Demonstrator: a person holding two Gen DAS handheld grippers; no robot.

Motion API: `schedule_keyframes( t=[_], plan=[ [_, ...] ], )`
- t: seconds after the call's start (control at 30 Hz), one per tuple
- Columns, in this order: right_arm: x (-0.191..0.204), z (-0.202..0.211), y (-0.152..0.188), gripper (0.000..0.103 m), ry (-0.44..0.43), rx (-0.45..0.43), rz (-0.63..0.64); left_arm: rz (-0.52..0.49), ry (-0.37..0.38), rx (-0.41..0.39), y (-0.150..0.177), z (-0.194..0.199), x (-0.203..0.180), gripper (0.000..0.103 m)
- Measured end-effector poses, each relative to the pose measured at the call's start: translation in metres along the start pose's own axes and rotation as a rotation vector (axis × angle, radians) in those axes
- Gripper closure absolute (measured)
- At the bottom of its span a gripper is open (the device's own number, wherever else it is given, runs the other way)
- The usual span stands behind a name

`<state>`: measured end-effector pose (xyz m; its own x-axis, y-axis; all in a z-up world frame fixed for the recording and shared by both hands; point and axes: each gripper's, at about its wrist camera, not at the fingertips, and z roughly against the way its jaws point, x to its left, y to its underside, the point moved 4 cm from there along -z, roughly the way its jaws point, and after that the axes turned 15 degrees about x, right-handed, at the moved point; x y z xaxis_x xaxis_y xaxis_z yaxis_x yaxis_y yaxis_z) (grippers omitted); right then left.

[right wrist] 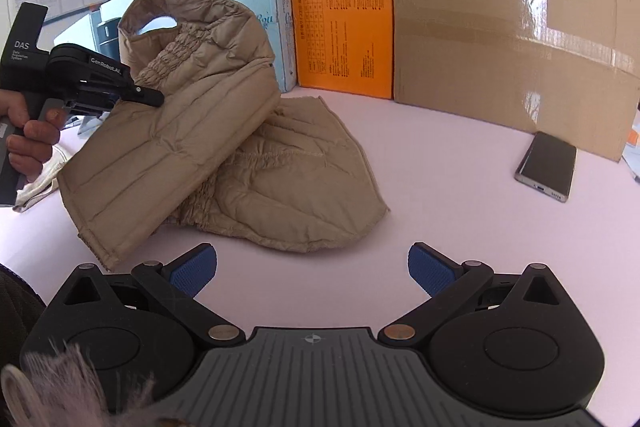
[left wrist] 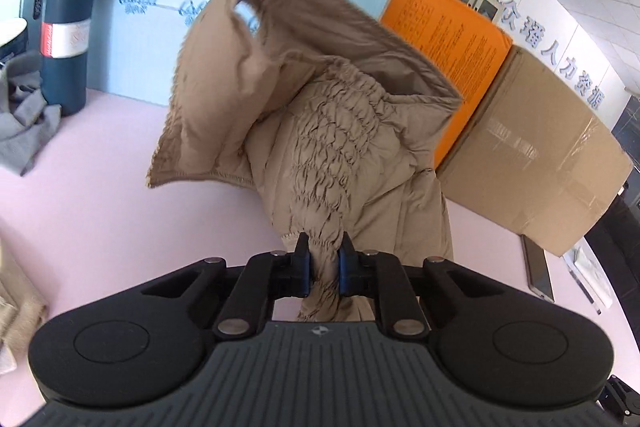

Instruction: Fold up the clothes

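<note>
A tan quilted vest [left wrist: 332, 131] with a gathered elastic band is partly lifted off the pink table [left wrist: 112, 195]. My left gripper [left wrist: 324, 263] is shut on its gathered edge and holds that part up. In the right wrist view the vest [right wrist: 224, 147] has one half raised and folded over the half lying flat, and the left gripper [right wrist: 154, 98] pinches it at the left. My right gripper [right wrist: 312, 267] is open and empty, just in front of the vest's near hem.
An orange box [right wrist: 344, 15], a cardboard box [right wrist: 512, 43] and a light blue box [left wrist: 152, 19] line the table's back. A phone [right wrist: 548, 167] lies at the right. A dark flask [left wrist: 68, 23], grey cloth [left wrist: 24, 131] and beige cloth [left wrist: 16, 311] sit at the left.
</note>
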<state>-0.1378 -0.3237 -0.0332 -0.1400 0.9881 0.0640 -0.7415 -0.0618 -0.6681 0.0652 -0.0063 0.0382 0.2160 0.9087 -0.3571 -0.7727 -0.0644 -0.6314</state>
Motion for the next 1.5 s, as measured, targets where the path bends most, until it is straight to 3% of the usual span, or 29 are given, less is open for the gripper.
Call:
schedule_keyframes(
  t=[0.2, 0.33, 0.57, 0.67, 0.73, 0.8, 0.9, 0.93, 1.0, 1.07, 1.13, 1.23, 1.33, 1.4, 1.5],
  plan=[
    [0.009, -0.015, -0.023, 0.0, 0.019, 0.017, 0.091, -0.031, -0.097, -0.112, -0.022, 0.078, 0.028, 0.092],
    [0.02, -0.054, -0.039, 0.0, 0.003, 0.123, 0.122, -0.026, -0.133, -0.19, -0.04, 0.114, 0.034, 0.092],
    [0.079, -0.095, -0.051, 0.0, -0.332, 0.224, 0.104, -0.06, -0.068, -0.267, -0.067, 0.131, -0.008, 0.092],
    [0.112, -0.091, -0.052, 0.0, -0.576, 0.272, 0.183, -0.141, -0.019, -0.273, -0.082, 0.118, -0.052, 0.092],
    [0.12, -0.081, -0.05, 0.0, -0.657, 0.267, 0.208, -0.195, 0.021, -0.256, -0.087, 0.102, -0.087, 0.092],
    [0.11, -0.075, -0.048, 0.0, -0.61, 0.249, 0.167, -0.244, 0.072, -0.216, -0.087, 0.08, -0.129, 0.091],
    [0.064, -0.072, -0.042, 0.0, -0.484, 0.236, -0.035, -0.341, 0.169, -0.106, -0.072, 0.048, -0.194, 0.084],
    [0.044, -0.069, -0.039, 0.0, -0.44, 0.228, -0.127, -0.382, 0.203, -0.068, -0.065, 0.039, -0.214, 0.078],
    [0.001, -0.058, -0.025, 0.0, -0.356, 0.2, -0.307, -0.475, 0.268, 0.0, -0.045, 0.027, -0.25, 0.041],
    [-0.037, -0.035, -0.006, 0.0, -0.294, 0.129, -0.47, -0.58, 0.307, 0.0, -0.019, 0.025, -0.274, 0.026],
    [-0.066, -0.012, 0.014, 0.0, -0.217, 0.06, -0.601, -0.712, 0.315, -0.008, 0.007, 0.024, -0.29, 0.023],
    [-0.099, 0.014, 0.047, 0.0, -0.102, -0.044, -0.809, -0.864, 0.263, -0.022, 0.034, 0.025, -0.296, 0.021],
    [-0.117, 0.026, 0.066, 0.0, -0.116, -0.111, -0.93, -0.911, 0.202, -0.042, 0.049, 0.028, -0.275, 0.018],
    [-0.125, 0.038, 0.066, 0.0, -0.102, -0.104, -0.933, -0.887, 0.147, -0.03, 0.055, 0.026, -0.243, 0.018],
    [-0.131, 0.048, 0.058, 0.0, -0.008, -0.119, -0.936, -0.749, 0.016, 0.031, 0.051, 0.018, -0.184, 0.018]
  ],
)
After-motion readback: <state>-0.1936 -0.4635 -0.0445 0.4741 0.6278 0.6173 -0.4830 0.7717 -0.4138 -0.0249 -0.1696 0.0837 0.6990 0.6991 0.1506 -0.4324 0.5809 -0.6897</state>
